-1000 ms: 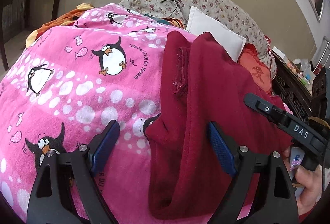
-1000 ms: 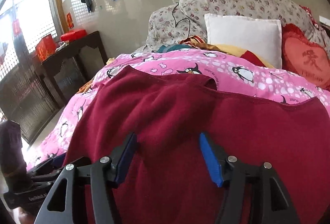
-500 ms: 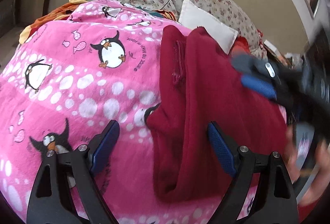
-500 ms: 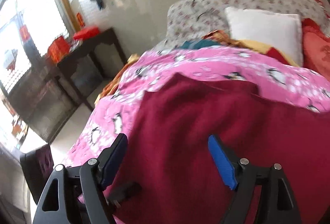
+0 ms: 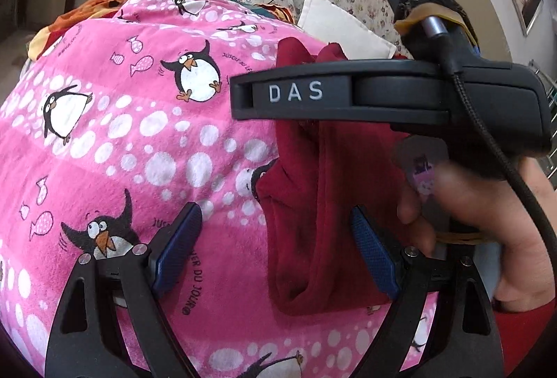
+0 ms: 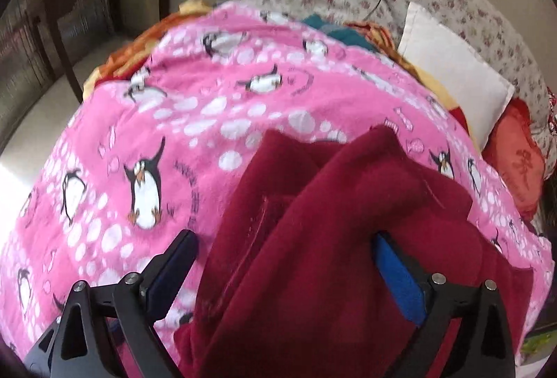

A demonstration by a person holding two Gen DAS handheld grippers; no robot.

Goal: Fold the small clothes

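From the left wrist, the left gripper (image 5: 275,249) hovers spread over the near edge of the maroon garment (image 5: 313,221), lying folded lengthwise on the penguin blanket (image 5: 139,141).

From the right wrist, the right gripper (image 6: 285,277) straddles the garment, jaws opening, pinching nothing. Better to square both layers before grabbing.

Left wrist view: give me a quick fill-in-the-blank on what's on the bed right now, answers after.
1. The garment on the blanket is dark ____.
2. The blanket is pink and printed with ____.
3. The plain pillow beyond the garment is ____.
4. The letters on the right claw's black body read ____.

Missing words: red; penguins; white; DAS
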